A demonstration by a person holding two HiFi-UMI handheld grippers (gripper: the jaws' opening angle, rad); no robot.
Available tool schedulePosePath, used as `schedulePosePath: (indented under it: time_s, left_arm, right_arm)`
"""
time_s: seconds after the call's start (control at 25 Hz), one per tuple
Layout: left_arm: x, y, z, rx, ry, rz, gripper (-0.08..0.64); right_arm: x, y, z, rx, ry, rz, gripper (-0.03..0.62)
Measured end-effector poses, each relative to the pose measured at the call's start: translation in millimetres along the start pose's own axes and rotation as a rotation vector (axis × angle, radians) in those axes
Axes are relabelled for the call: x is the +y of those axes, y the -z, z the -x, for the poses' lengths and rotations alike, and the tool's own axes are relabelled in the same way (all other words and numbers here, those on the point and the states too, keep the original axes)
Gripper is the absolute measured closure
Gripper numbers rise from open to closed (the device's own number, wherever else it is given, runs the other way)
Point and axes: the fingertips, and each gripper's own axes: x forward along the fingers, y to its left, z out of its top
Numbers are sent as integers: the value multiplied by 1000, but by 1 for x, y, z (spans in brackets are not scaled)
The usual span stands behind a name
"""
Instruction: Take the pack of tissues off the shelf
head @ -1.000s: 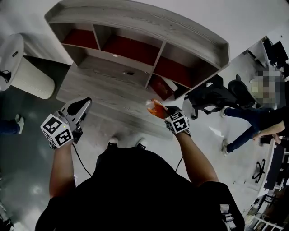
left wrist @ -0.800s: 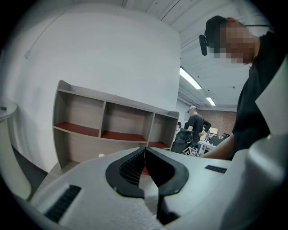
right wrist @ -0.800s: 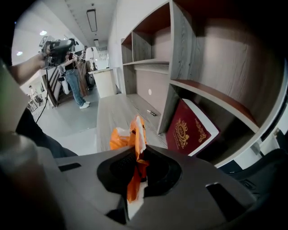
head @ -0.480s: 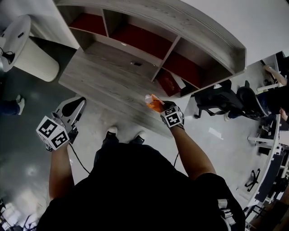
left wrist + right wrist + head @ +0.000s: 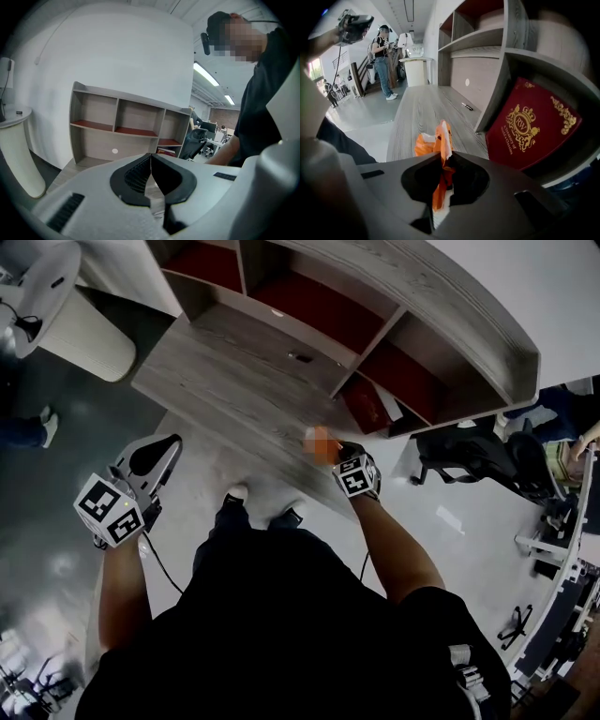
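At the bench (image 5: 225, 381) edge below the shelf (image 5: 450, 324), the right claw (image 5: 443, 180) pinches the orange pack of tissues (image 5: 436, 143) between its jaws, a red book (image 5: 532, 126) leaning in the compartment just right of it; the left claw (image 5: 151, 161), well to its left, is closed on nothing

Orange and white flash on the pack of tissues (image 5: 437, 145), low centre of the right gripper view. The shelf (image 5: 469, 329) shows grey wood grain, dark red boards inside. At the right, a deep red box (image 5: 534, 124) with gold crest. Black-and-white square markers ride the white left gripper (image 5: 151, 159) and the dark grey right gripper (image 5: 440, 165).
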Motion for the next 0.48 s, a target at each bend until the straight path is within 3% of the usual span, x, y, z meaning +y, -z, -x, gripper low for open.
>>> schedulePosePath:
  time_s: [0.48]
  left_arm:
    - [0,14,13,42,-2,5,541]
  right_arm:
    - [8,19,-17,56,37,13,571]
